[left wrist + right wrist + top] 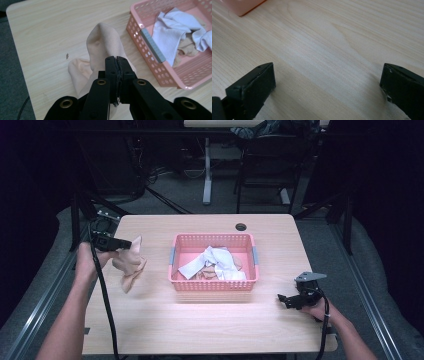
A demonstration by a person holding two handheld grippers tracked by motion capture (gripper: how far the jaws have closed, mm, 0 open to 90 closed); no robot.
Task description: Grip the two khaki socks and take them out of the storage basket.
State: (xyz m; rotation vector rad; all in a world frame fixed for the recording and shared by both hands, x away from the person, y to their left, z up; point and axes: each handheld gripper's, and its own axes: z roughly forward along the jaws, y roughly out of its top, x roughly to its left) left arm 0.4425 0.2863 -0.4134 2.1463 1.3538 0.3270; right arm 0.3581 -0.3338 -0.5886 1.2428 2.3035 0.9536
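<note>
A beige sock (130,265) (102,47) hangs over the left part of the wooden table (200,325), pinched by my left gripper (120,243) (116,60), whose jaws are shut on its fabric. To its right stands a pink basket (214,284) (147,62) with white cloth (215,262) (172,32) and beige pieces inside. My right gripper (285,300) (327,82) rests low over the bare tabletop right of the basket, jaws wide open with nothing between them. A corner of the pink basket (242,6) is at the top left of the right gripper view.
A dark round hole (241,227) is in the table near its far edge. Cables trail from both grippers toward the near edge. Beyond the table are table legs and dark chairs on a grey floor.
</note>
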